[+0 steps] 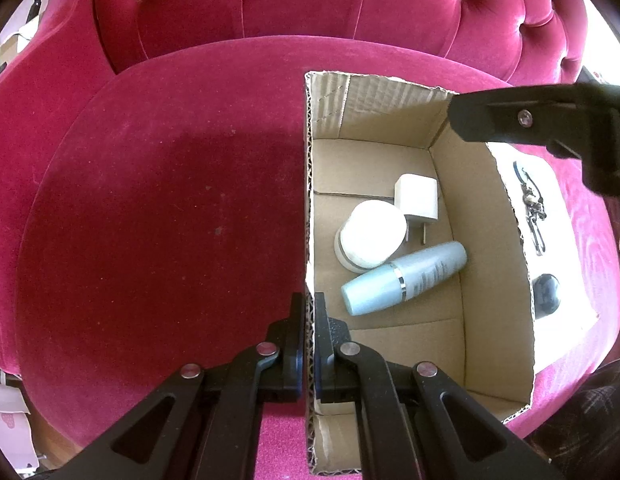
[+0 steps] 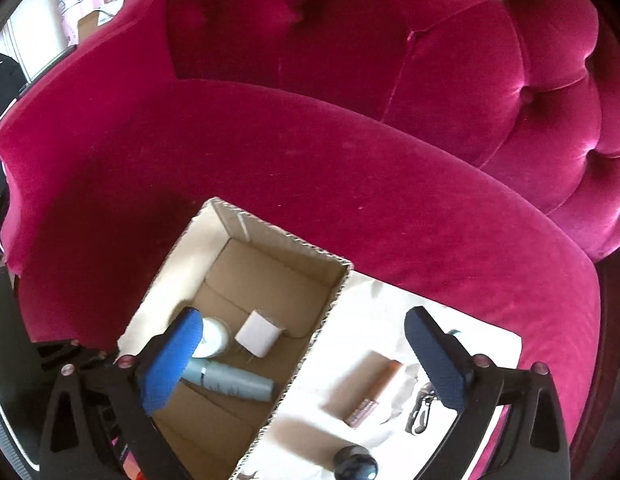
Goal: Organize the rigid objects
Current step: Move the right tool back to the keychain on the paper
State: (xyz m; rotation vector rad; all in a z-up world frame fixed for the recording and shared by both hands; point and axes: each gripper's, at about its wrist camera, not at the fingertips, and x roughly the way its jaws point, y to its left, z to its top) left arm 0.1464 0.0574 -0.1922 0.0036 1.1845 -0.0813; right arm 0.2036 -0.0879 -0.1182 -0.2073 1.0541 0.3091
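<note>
My left gripper has its jaws clamped on the near left wall of the cardboard box, one finger outside the wall and one inside, at about 6 o'clock in the left wrist view. The box sits open-topped on the seat of a crimson velvet armchair. Inside it, toward 3 o'clock of the box floor, I see a white jar standing, a white plug adapter just behind it at 1 o'clock and touching it, and a pale blue bottle lying on its side against the jar's near edge.

My right gripper hangs above the box's right wall with its jaws wide apart and nothing between them; its blue-padded finger overlaps the jar in the right wrist view. Outside the box, at 4 o'clock, a sheet of white paper lies on the seat. On it rest a small orange-capped tube, a metal clip on a cord just right of the tube, and a dark round object at 6 o'clock, near the paper's front edge.
</note>
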